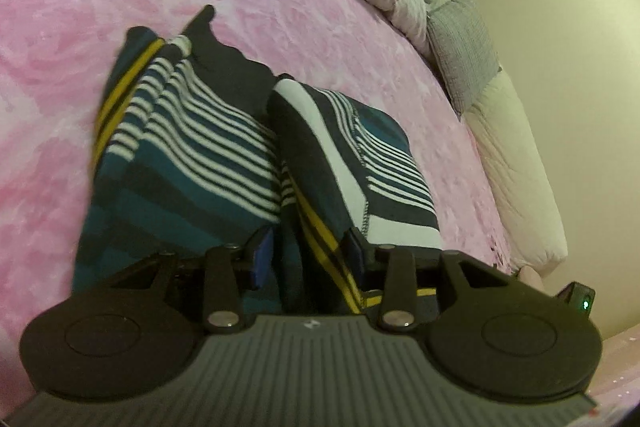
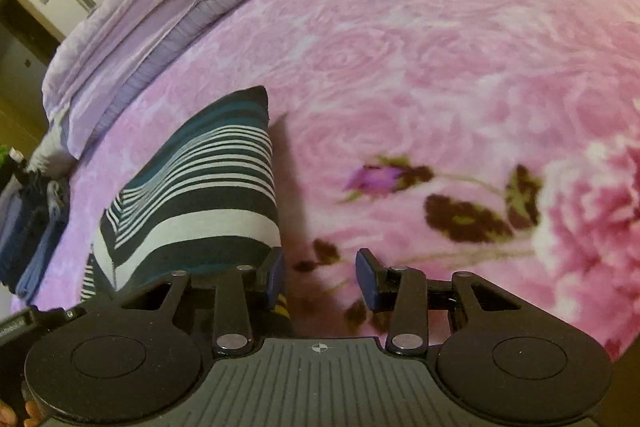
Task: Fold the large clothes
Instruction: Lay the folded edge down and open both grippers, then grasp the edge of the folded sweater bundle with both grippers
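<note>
Fingers (image 1: 262,259) apart over striped garment (image 1: 192,155), pink blanket (image 1: 80,7) beneath

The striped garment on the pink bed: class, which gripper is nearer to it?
Left. The left gripper sits over the striped garment, cloth between its fingers. The right gripper is open beside its edge, over the blanket.
</note>
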The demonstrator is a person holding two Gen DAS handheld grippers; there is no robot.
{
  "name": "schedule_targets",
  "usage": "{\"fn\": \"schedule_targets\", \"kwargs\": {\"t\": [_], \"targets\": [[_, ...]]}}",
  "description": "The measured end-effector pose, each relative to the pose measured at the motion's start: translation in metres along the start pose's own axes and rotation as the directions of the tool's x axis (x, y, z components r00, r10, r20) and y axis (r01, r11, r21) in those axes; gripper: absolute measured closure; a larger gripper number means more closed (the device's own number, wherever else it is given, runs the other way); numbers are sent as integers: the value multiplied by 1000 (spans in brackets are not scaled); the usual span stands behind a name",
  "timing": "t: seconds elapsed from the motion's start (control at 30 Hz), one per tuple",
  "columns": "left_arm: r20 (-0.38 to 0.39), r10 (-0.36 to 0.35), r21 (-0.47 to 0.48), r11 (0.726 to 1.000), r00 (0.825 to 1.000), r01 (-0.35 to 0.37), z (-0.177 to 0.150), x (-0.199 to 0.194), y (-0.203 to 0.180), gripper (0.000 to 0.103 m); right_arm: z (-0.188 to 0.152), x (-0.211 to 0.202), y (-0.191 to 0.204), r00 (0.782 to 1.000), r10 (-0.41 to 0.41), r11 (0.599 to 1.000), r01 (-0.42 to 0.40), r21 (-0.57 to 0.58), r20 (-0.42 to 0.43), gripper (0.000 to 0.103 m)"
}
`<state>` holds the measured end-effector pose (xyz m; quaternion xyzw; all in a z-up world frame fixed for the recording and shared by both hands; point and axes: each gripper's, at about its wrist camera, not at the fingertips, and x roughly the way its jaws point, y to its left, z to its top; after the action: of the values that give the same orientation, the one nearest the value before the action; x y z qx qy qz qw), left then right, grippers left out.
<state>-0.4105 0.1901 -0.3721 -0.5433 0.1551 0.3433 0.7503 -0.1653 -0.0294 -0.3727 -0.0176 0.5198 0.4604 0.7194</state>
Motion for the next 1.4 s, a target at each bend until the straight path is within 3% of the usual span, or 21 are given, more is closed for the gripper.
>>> {"fn": "schedule_targets", "kwargs": {"t": [0.07,0.1,0.17,0.23,0.3,0.47,0.6,0.7,0.83,0.9,0.93,1.03,1.1,1.13,1.17,1.3,1.4], "targets": [[-1,-21,20,1000,1000,21,3,3,-3,72,3,11,5,1000,-21,999,21,-25,-7,68],[4,-26,35,999,1000,26,4,2,-6,89,5,15,8,999,-33,999,32,-42,-8,71],[37,-39,64,997,999,37,6,-7,-11,90,2,24,20,1000,-23,996,22,-81,-17,96],[86,-52,92,995,995,44,7,-23,-13,90,3,25,37,999,-29,990,26,-139,-24,101],[120,-41,119,993,992,27,9,-40,-13,91,3,26,59,998,-67,971,64,-230,-7,102],[194,32,138,989,980,-60,16,-74,5,91,-5,27,114,998,-66,906,70,-418,23,102],[191,71,103,991,979,-92,19,-82,30,91,-16,38,144,998,-65,863,66,-501,19,102],[162,75,82,993,984,-89,15,-71,48,90,-25,48,157,994,-98,821,105,-561,43,102],[184,47,2,999,982,-48,9,-74,64,85,-40,55,157,990,-101,761,139,-633,96,102],[212,92,26,995,973,-99,1,-86,55,82,-42,48,149,992,-55,760,113,-640,110,102],[231,128,46,989,964,-143,-4,-94,48,75,-41,40,142,994,-21,766,85,-637,108,102],[257,134,59,986,957,-154,-29,-126,38,69,-35,8,101,989,97,804,-14,-594,108,95],[256,143,16,988,956,-152,-49,-149,37,62,-36,-17,69,982,160,806,-69,-587,104,72],[258,143,-3,989,956,-147,-62,-162,37,59,-38,-28,54,978,185,797,-92,-597,96,56],[256,140,-21,990,956,-140,-73,-173,36,57,-43,-40,40,973,209,783,-107,-612,97,51],[246,107,-93,992,963,-86,-113,-204,32,51,-72,-77,13,958,278,685,-149,-714,67,50],[224,93,-113,991,970,-69,-125,-201,30,43,-101,-81,16,962,273,570,-136,-810,30,50]]}}
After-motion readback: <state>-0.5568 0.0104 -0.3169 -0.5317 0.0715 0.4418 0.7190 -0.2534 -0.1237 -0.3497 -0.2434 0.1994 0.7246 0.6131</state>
